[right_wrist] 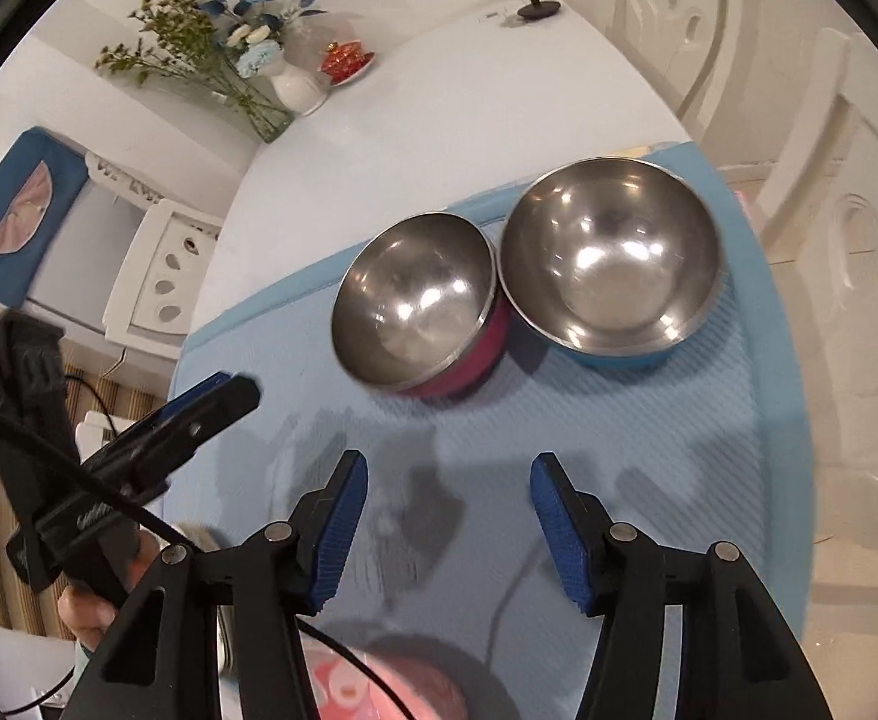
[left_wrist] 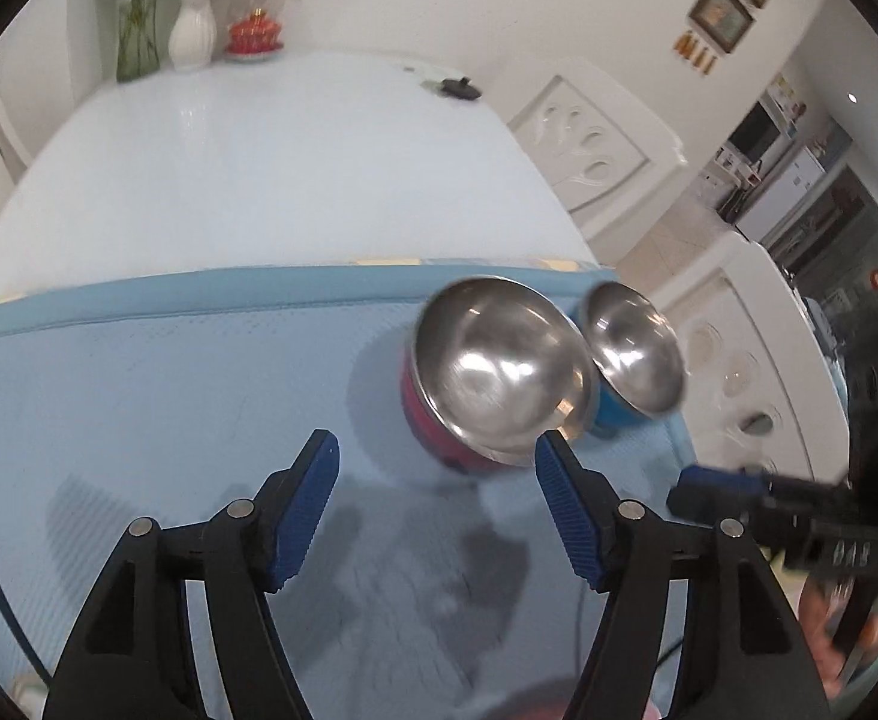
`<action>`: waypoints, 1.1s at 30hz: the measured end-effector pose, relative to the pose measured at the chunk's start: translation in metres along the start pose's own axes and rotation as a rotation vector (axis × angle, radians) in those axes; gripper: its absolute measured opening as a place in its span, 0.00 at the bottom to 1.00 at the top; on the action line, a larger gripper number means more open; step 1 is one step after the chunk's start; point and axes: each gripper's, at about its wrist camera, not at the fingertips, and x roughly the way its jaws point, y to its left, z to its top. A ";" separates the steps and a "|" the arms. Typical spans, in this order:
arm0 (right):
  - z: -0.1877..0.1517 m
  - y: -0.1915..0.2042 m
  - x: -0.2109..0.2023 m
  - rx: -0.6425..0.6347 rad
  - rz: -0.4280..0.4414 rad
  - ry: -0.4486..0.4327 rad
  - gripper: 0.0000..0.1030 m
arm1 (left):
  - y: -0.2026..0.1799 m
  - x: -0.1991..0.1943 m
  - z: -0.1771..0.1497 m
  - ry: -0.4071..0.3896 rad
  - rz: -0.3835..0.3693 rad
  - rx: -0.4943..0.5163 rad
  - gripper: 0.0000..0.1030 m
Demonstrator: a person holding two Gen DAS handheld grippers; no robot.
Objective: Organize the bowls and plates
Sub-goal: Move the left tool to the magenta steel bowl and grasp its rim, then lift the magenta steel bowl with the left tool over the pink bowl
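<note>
In the left wrist view a white table [left_wrist: 271,156] runs away to its far end, where a white vase [left_wrist: 192,30] with flowers, a glass vase of stems [left_wrist: 136,30] and a small red lidded dish [left_wrist: 255,36] stand near the far left corner, and a black lid [left_wrist: 460,88] lies near the far right edge. A light blue mat [left_wrist: 139,396] covers the near part of the table. On the mat, toward its far right corner, sit a steel bowl with a pink outside [left_wrist: 499,366] and, touching it on the right, a steel bowl with a blue outside [left_wrist: 631,354]; both are empty. The left gripper [left_wrist: 437,483] hangs over bare mat with its jaws apart and nothing between them; its right finger overlaps the pink bowl's near rim in the picture, but contact cannot be judged. The right gripper [left_wrist: 715,483] enters from the right edge. White chairs [left_wrist: 583,144] stand beyond the table's right side. In the right wrist view the pink bowl [right_wrist: 415,300] and blue bowl [right_wrist: 610,258] stand rim against rim near the mat's [right_wrist: 649,420] far edge, well ahead of the right gripper [right_wrist: 449,498], whose jaws stand open on nothing, over a shadowed part of the mat. The left gripper [right_wrist: 205,402], held by a hand [right_wrist: 94,600], reaches in from the left over the mat's left edge. A pink object, blurred, lies at the near edge beneath the fingers.
</note>
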 end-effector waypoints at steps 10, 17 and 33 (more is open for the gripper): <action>0.035 -0.006 0.070 0.029 -0.010 0.057 0.50 | 0.021 0.077 0.032 0.070 -0.052 -0.042 0.55; 0.041 -0.009 0.095 0.037 -0.018 0.066 0.41 | 0.019 0.106 0.033 0.115 -0.107 -0.028 0.22; 0.016 0.022 0.052 -0.010 -0.054 0.074 0.33 | -0.012 0.018 0.003 0.025 -0.047 -0.028 0.20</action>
